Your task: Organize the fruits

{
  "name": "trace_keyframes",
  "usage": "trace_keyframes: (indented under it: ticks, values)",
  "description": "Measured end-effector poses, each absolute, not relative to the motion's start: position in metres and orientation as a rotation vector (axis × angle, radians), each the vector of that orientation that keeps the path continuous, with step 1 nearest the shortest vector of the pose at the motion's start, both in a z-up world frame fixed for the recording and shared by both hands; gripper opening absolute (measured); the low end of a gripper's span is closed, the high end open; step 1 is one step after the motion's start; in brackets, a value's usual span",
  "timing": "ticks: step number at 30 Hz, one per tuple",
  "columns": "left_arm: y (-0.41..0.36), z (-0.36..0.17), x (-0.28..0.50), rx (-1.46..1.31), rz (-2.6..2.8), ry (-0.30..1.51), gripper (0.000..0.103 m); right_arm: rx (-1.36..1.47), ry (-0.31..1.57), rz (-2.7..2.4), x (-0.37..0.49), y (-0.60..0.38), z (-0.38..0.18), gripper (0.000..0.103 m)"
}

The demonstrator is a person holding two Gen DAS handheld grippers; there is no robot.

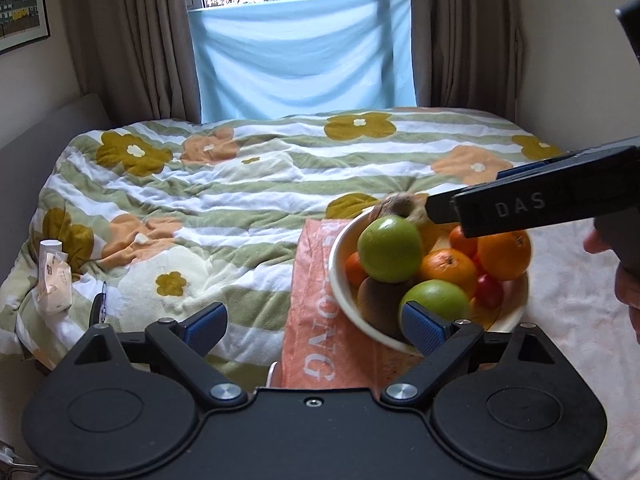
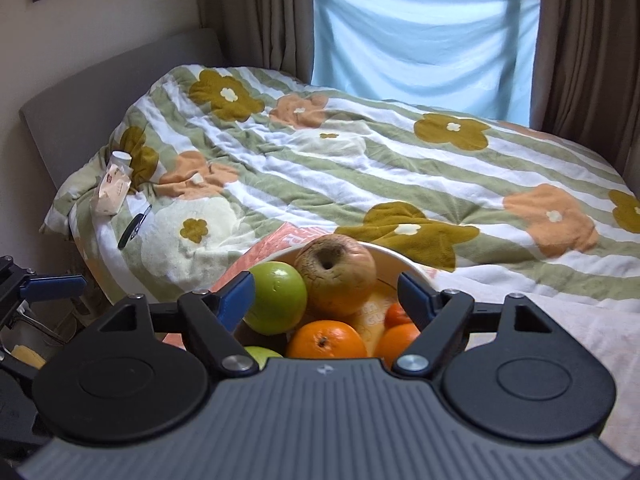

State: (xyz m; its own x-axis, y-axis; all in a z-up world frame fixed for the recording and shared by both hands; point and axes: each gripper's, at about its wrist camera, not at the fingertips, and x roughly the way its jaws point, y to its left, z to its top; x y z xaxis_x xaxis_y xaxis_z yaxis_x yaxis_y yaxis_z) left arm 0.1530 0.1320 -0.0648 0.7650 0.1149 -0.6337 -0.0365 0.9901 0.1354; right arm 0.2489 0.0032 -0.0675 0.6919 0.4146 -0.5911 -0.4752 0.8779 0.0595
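A cream bowl stands on an orange towel on the bed, piled with fruit. On top lie a green apple and a wrinkled brownish apple. Lower down are a second green apple, oranges and a small red fruit. My right gripper hovers over the bowl, open, its pads either side of the wrinkled apple without pressing it. My left gripper is open and empty at the bowl's near left.
A flowered green-striped blanket covers the bed. A packet and a pen lie at its left edge. A person's hand shows at the right. Curtains and a blue cloth hang behind.
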Motion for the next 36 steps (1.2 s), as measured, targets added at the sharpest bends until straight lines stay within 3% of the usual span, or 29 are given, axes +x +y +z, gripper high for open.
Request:
trace_keyframes:
  ticks: [8,12,18,36]
  values:
    - [0.086,-0.025,0.121,0.114,0.051,0.635,0.096,-0.055,0.613,0.433,0.197,-0.072,-0.02,0.094]
    - [0.058,-0.003,0.102,0.097,0.023,0.62,0.097,-0.017,0.604,0.351,0.162,-0.119,0.004,0.103]
    - [0.026,0.026,0.072,0.059,-0.011,0.603,0.102,0.032,0.615,0.211,0.11,-0.181,0.029,0.103]
    - [-0.007,0.031,0.025,0.055,-0.043,0.615,0.103,0.05,0.691,0.033,0.032,-0.228,0.009,0.103]
